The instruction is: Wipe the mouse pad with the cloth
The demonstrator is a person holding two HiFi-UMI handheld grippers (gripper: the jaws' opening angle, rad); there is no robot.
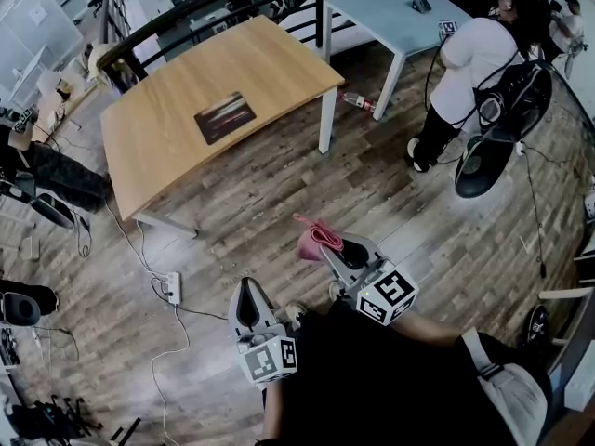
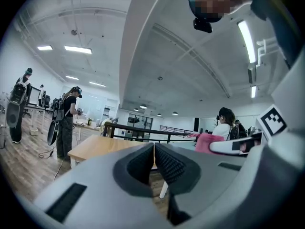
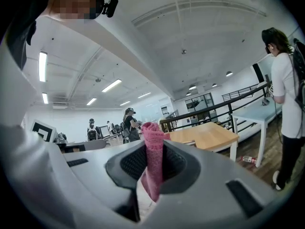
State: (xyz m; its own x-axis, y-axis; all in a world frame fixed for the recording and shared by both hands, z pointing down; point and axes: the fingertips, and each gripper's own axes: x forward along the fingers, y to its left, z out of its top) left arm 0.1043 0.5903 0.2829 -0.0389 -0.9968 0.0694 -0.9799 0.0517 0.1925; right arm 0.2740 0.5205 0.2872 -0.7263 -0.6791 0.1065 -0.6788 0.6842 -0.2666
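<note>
A dark mouse pad (image 1: 225, 117) lies on the wooden table (image 1: 177, 82) in the head view, well ahead of both grippers. My right gripper (image 1: 337, 245) is shut on a pink cloth (image 1: 314, 237), held in the air over the floor, short of the table. In the right gripper view the pink cloth (image 3: 154, 156) stands pinched between the pads, with the wooden table (image 3: 205, 135) beyond. My left gripper (image 1: 246, 297) hangs lower left of it, shut and empty; its pads (image 2: 169, 165) meet, and the pink cloth (image 2: 208, 141) shows at the right.
A light blue table (image 1: 390, 7) stands behind the wooden one, with a person in a white shirt (image 1: 469, 63) beside it. A plastic bottle (image 1: 358, 101) lies on the floor by the table leg. A power strip (image 1: 172, 289) and cables lie at the left. Railing runs behind.
</note>
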